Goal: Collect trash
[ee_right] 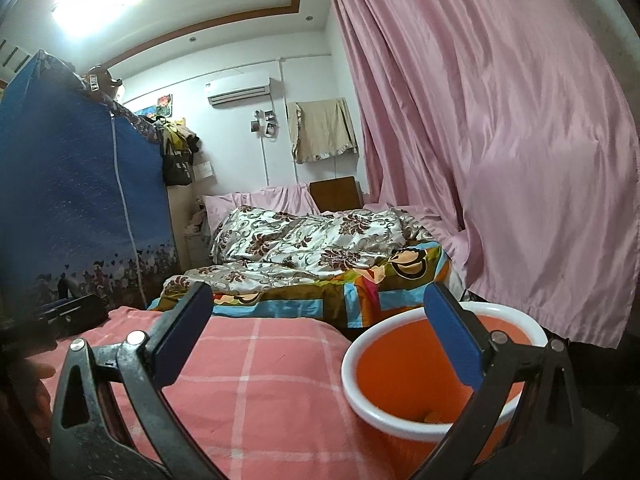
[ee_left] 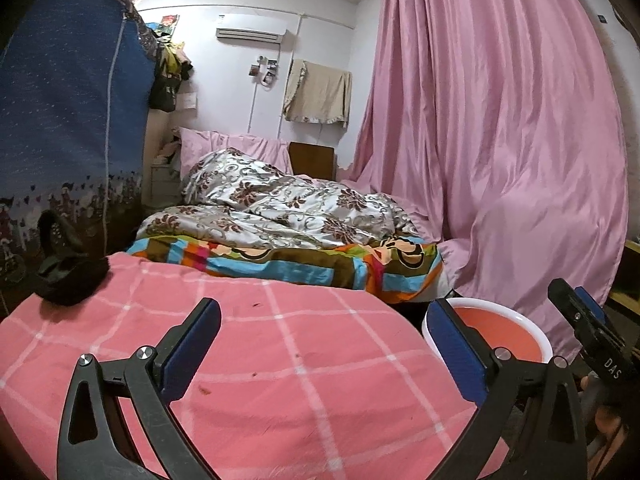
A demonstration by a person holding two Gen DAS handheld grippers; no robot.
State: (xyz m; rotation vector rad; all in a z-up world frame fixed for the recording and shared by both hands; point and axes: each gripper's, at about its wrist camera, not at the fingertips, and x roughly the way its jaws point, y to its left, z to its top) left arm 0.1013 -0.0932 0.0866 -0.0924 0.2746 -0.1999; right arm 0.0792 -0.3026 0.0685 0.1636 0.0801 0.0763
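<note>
Beside pink checked blanket (ee_right: 248, 392): orange bin (ee_right: 408, 376), white rim, nearly empty.

Right gripper (ee_left: 600, 332): white letters "DAS" stood on its black body near the right edge of the left wrist view; nothing further along it could be read
Black hanging bag (ee_right: 178, 168): pale marks showed on its front — too small to read
Air conditioner (ee_right: 239, 90): a small dark mark sat on its casing — blurred; unreadable
</note>
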